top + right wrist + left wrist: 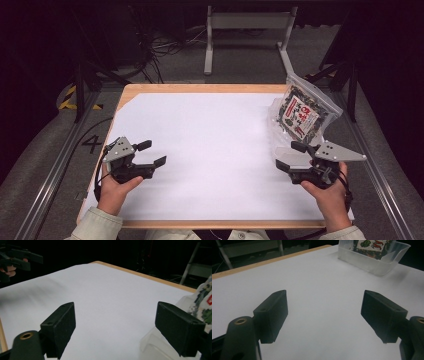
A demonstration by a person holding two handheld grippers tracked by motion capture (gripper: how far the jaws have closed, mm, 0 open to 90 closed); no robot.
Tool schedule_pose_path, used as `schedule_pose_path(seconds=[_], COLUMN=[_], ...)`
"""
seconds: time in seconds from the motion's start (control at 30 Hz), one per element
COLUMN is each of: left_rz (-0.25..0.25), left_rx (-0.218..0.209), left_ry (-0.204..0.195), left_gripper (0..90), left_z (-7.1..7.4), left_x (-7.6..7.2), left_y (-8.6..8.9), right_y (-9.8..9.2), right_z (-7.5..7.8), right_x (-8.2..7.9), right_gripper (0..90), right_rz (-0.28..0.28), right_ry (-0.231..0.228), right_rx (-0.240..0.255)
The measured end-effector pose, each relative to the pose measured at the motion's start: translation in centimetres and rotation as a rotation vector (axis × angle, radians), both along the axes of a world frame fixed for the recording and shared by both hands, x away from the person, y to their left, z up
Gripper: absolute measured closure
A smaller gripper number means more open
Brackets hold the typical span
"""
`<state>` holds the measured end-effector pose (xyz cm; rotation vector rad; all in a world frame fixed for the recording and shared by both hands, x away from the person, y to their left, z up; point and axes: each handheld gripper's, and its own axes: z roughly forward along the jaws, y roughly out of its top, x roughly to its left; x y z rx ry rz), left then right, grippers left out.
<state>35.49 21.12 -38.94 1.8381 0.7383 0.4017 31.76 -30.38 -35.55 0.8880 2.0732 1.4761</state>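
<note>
The person wears pale greenish-beige sleeves with buttoned cuffs. Each hand carries a black two-jaw gripper, the left gripper (150,153) and the right gripper (290,155), topped by a grey three-cornered plate dotted with small dark screws. A black cable trails from each body. In the gripper views the jaws are blocky matte-black pads (272,315) with small recessed holes, hinged on arms with brass-ringed pivots.

The white counter (210,150) is evenly lit from above, its surroundings dark; shadows are soft, and both gripper views look slightly hazy.
</note>
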Motion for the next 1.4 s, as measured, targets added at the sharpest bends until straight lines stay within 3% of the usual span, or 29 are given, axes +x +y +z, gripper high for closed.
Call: schedule_pose_path(seconds=[0.37, 0.73, 1.07, 1.27, 1.33, 1.4], left_rz=[-0.005, -0.027, -0.024, -0.025, -0.026, -0.018], left_rx=[-0.009, 0.017, 0.047, 0.066, 0.06, 0.026], left_ry=[0.005, -0.005, 0.011, 0.016, 0.014, -0.007], left_gripper=[21.5, 19.7, 18.7, 18.1, 17.8, 18.2], left_z=[-0.9, -1.5, -1.8, -1.9, -1.9, -2.4], left_x=[-0.1, 0.0, 0.0, -0.2, -0.3, -0.4], left_y=[-0.4, -0.7, -1.1, -1.1, -1.0, -0.9], right_y=[1.9, 2.6, 3.0, 3.6, 3.8, 3.9], right_z=[-3.1, -5.4, -7.9, -8.5, -8.6, -8.7], right_x=[0.1, 0.4, 0.8, 0.7, 0.7, 0.8], right_gripper=[17.8, 18.4, 19.8, 20.0, 20.0, 20.3], right_rz=[0.053, 0.069, 0.059, 0.072, 0.077, 0.079], right_ry=[0.001, 0.014, 0.071, 0.088, 0.088, 0.085], right_rx=[-0.03, -0.052, -0.099, -0.125, -0.129, -0.129])
